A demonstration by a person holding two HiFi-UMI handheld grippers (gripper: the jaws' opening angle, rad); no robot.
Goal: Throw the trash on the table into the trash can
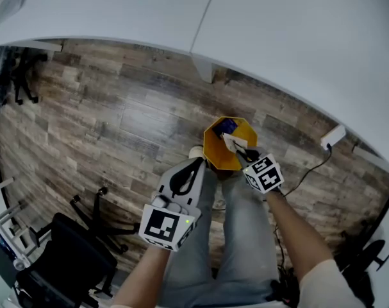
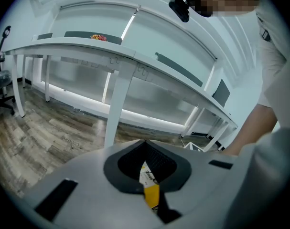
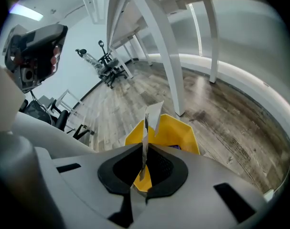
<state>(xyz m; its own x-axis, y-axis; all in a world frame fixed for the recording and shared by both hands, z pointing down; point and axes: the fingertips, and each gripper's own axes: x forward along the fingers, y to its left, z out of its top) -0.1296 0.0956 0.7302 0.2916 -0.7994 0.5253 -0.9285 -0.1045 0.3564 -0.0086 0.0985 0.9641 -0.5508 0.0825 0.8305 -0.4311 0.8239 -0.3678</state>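
A yellow trash can stands on the wood floor just ahead of the person's legs, with something blue lying inside. My right gripper hovers over its near rim, shut on a thin white paper scrap. In the right gripper view the paper scrap sticks up from the right gripper in front of the trash can. My left gripper is just left of the can. In the left gripper view the left gripper is shut on a yellow and white wrapper.
The white table curves across the top, with a leg behind the can. A black office chair sits at lower left. A white power strip and cable lie at right. A red item rests on the table.
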